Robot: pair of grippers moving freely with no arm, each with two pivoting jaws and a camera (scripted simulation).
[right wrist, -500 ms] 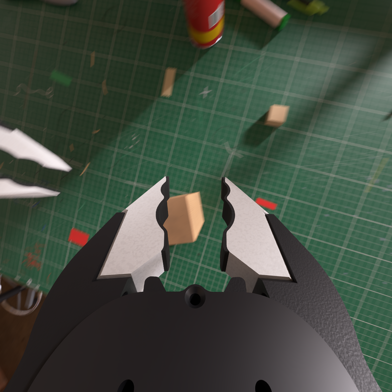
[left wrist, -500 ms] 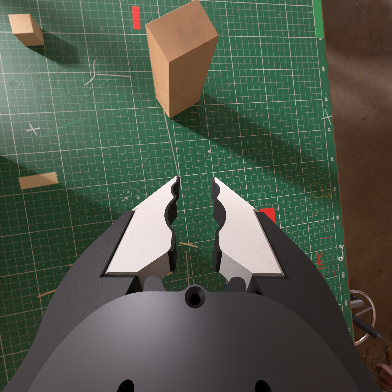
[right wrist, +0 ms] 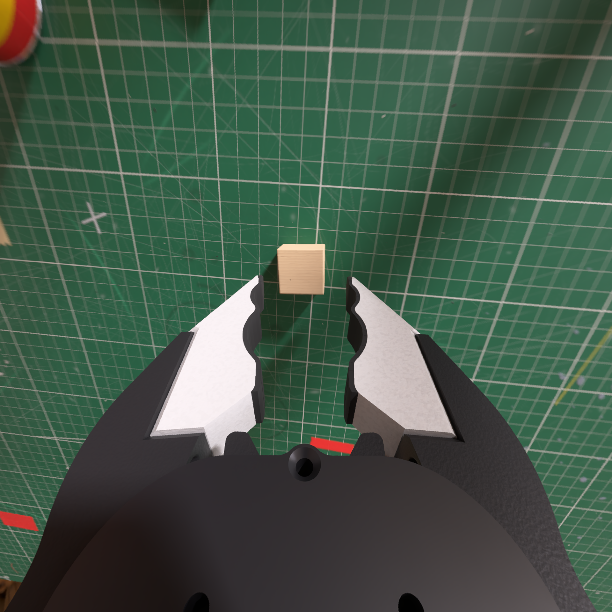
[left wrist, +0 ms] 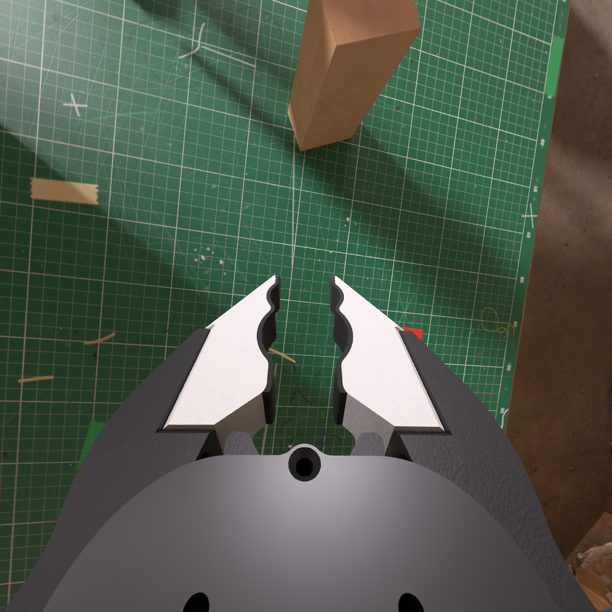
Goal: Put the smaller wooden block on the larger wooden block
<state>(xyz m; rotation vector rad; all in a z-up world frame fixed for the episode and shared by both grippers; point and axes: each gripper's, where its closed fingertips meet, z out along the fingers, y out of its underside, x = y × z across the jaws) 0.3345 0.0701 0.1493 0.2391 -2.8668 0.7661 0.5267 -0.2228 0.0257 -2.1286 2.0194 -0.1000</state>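
The larger wooden block [left wrist: 344, 69] stands upright on the green cutting mat [left wrist: 165, 248], at the top of the left wrist view. My left gripper [left wrist: 305, 278] is open and empty, well short of that block. The smaller wooden block [right wrist: 300, 269], a pale cube, sits on the mat in the right wrist view. My right gripper [right wrist: 304, 278] is open and empty above it, its fingertips on either side of the cube's near edge. The larger block does not show in the right wrist view.
A strip of tan tape [left wrist: 64, 191] lies on the mat at left. The mat's right edge [left wrist: 536, 265] borders a brown table top [left wrist: 576, 298]. A red and yellow can [right wrist: 16, 29] stands at the top left. Red tape marks [right wrist: 331, 445] lie on the mat.
My right gripper has moved from over the larger block to over the smaller cube. My left gripper has shifted nearer the larger block, and the cube has left its view.
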